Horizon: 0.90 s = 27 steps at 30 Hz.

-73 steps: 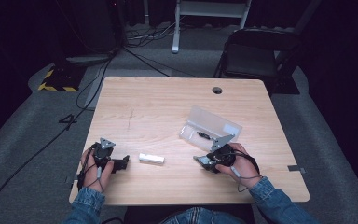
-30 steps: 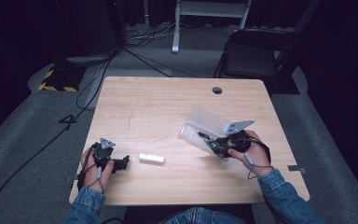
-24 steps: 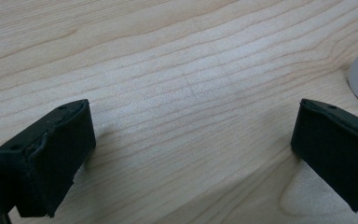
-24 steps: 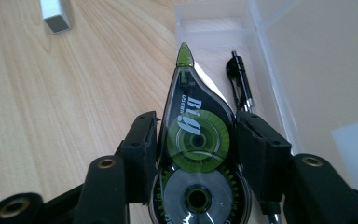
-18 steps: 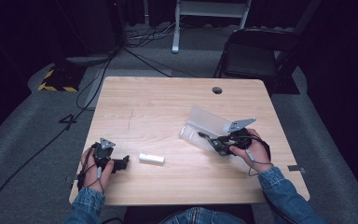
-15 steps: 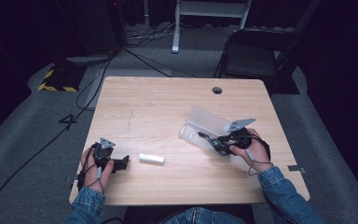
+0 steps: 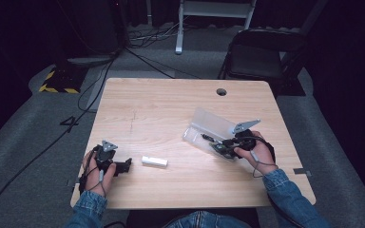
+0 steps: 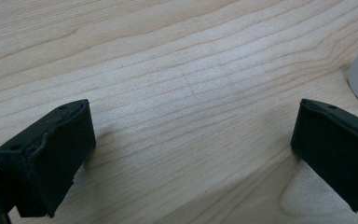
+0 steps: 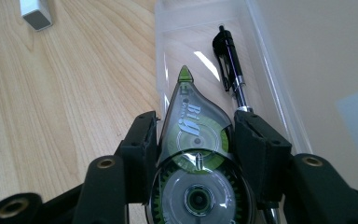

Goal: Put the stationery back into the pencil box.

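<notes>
Since the right gripper [image 9: 193,144] is clamped on the correction tape [image 9: 196,154] over the clear case [image 9: 265,98], it looks light, stiff and slick; holding its flat sides seems best.

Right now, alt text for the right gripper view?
The right gripper is shut on a green and clear correction tape dispenser, tip pointing into an open clear plastic case that holds a black pen. The case sits on a light wooden table, with a small white block at top left.
</notes>
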{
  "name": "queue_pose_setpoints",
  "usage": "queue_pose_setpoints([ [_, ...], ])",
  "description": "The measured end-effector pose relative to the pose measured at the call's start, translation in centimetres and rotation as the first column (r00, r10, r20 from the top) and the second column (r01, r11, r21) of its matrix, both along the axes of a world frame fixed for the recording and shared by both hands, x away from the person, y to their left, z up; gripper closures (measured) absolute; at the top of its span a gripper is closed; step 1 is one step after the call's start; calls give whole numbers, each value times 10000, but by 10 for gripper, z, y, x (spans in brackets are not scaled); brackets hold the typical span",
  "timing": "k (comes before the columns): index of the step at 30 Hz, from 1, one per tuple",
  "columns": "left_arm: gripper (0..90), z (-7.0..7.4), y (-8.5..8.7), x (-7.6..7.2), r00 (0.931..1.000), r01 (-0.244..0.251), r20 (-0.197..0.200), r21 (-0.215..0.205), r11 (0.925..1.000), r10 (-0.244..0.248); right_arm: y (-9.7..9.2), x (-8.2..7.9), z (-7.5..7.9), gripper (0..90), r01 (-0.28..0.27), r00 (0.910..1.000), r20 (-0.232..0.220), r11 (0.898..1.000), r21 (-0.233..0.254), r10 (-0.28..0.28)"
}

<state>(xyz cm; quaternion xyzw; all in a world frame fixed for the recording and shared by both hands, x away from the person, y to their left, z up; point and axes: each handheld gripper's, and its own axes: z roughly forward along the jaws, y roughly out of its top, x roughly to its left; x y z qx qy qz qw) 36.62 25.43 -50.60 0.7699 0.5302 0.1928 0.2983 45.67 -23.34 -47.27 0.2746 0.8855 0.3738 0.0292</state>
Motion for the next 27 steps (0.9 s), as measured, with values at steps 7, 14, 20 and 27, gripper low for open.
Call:
queue_pose_setpoints([
  [7, 0, 0, 0, 0, 10000, -1, -4, -14, 10000, 1, 1, 0, -2, 423, 112, 9999, -60, 9999, 10, -112],
  [14, 0, 0, 0, 0, 10000, -2, -6, -17, 10000, 2, 0, 0, 0, 452, 88, 9999, 80, 9999, -59, -88],
  [20, 0, 0, 0, 0, 10000, -5, -6, -18, 10000, 5, 6, -2, 3, 397, -212, 9986, 481, 9997, -79, 215],
  [27, 0, 0, 0, 0, 10000, 6, 4, 9, 10000, -6, 17, -3, 1, 357, -515, 9951, 839, 9986, -94, 521],
])
